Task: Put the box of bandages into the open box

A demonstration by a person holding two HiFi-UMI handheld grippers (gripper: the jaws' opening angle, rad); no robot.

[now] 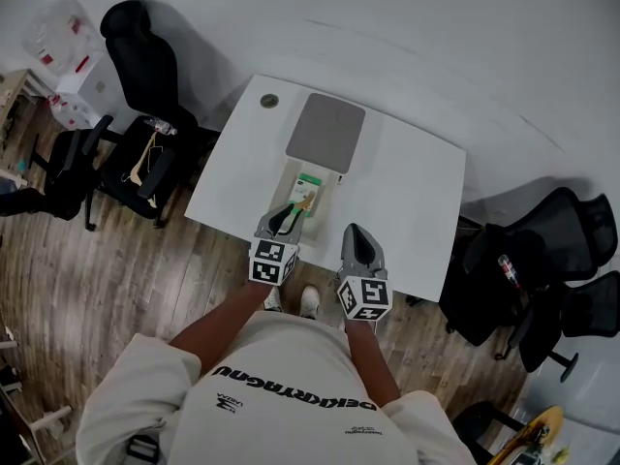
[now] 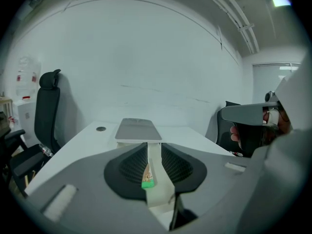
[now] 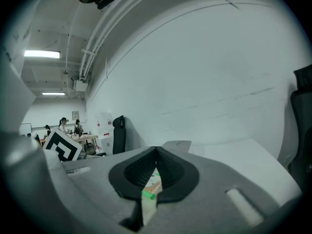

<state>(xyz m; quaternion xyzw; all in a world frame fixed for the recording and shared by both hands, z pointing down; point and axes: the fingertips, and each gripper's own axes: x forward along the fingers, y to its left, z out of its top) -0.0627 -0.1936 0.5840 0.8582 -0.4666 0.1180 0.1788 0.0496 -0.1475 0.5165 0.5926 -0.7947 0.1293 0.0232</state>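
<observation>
The box of bandages [image 1: 309, 188], white with a green label, lies inside the open white box [image 1: 290, 174], whose grey lid [image 1: 325, 132] stands folded back on the far side. My left gripper [image 1: 286, 213] hovers over the open box's near end, jaws a narrow slit apart with nothing pressed between them. Through that slit the left gripper view [image 2: 153, 146] shows the bandage box [image 2: 147, 178] and the lid [image 2: 138, 129]. My right gripper [image 1: 355, 232] hangs to the right of the box, fingertips together and empty. The right gripper view [image 3: 156, 151] catches the bandage box [image 3: 152, 188] below its pads.
The white table [image 1: 417, 201] has a round cable hole [image 1: 269, 101] at its far left corner. Black office chairs stand to the left [image 1: 136, 153] and right [image 1: 542, 269] of it. A skateboard [image 1: 528, 439] lies on the wooden floor at the lower right.
</observation>
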